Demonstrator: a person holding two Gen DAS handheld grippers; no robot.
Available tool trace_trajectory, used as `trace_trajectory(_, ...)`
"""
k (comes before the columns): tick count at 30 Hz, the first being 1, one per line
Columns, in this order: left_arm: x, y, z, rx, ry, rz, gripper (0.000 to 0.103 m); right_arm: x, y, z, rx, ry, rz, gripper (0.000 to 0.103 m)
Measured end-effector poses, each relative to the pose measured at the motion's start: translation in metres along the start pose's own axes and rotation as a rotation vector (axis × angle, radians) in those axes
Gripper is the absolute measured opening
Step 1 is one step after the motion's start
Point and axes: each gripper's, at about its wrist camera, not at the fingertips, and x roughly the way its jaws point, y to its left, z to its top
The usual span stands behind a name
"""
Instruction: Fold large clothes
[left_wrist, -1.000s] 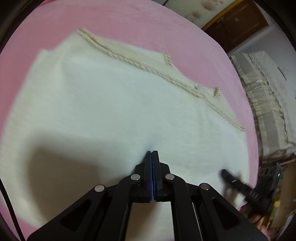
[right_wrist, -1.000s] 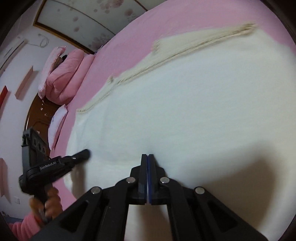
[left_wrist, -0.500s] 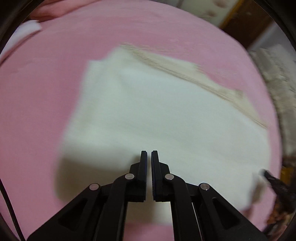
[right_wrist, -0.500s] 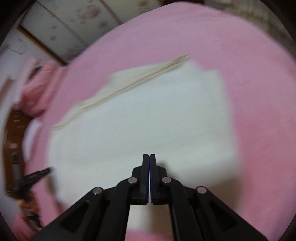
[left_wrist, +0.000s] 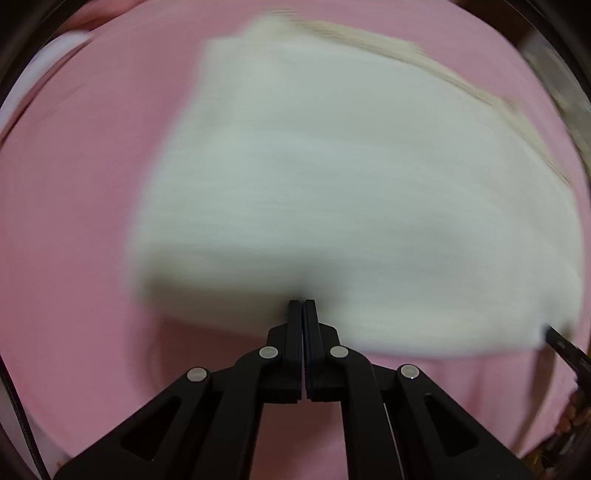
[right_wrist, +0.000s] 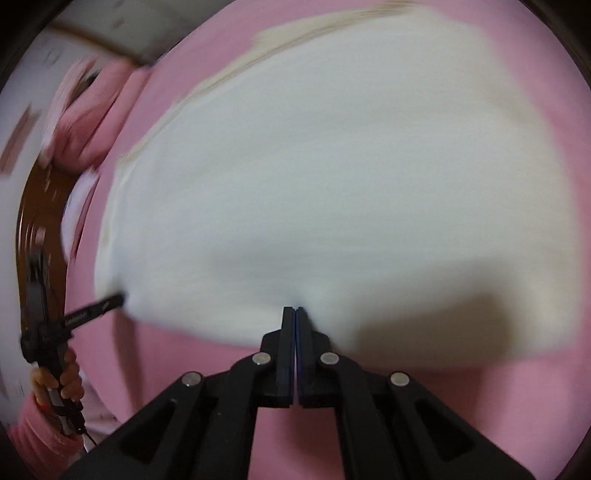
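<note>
A large cream garment (left_wrist: 351, 184) with a braided trim (left_wrist: 369, 40) along its far edge lies on a pink bed (left_wrist: 74, 221). My left gripper (left_wrist: 303, 303) is shut at the garment's near edge, and the cloth puckers at its tips. In the right wrist view my right gripper (right_wrist: 294, 309) is shut the same way on the garment (right_wrist: 332, 166), whose near edge casts a shadow on the sheet. The left gripper (right_wrist: 110, 303) shows there at the garment's left corner. The right gripper (left_wrist: 554, 336) touches the right corner in the left wrist view. Both views are blurred.
Pink pillows (right_wrist: 92, 110) and a brown headboard (right_wrist: 40, 206) sit at the left of the bed (right_wrist: 480, 406). A hand (right_wrist: 62, 380) in a pink sleeve (right_wrist: 40, 432) holds the left gripper's handle. Bare pink sheet surrounds the garment.
Both grippers have drawn back from over the middle of the garment to its near edge. Pink sheet now shows under and around both. The near edge looks bunched at the fingertips.
</note>
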Motion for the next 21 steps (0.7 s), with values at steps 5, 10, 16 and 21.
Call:
trace_trajectory(5, -0.002, 0.064, 0.003, -0.065, 0.003, 0.015, 0.001, -0.03, -0.08, 0.004, 0.222, -0.075, -0.084, 0.0)
trace_trajectory(10, 0.005, 0.067, -0.009, 0.021, 0.006, 0.09, 0.001, -0.015, -0.077, 0.009, 0.337, -0.081, -0.133, 0.0)
trace_trajectory(16, 0.008, 0.09, -0.013, -0.032, 0.017, 0.047, 0.001, -0.018, 0.006, 0.023, 0.331, -0.191, -0.248, 0.0)
trace_trajectory(21, 0.009, 0.127, -0.015, -0.059, 0.017, -0.001, 0.001, 0.019, 0.089, 0.061, 0.171, -0.201, -0.077, 0.0)
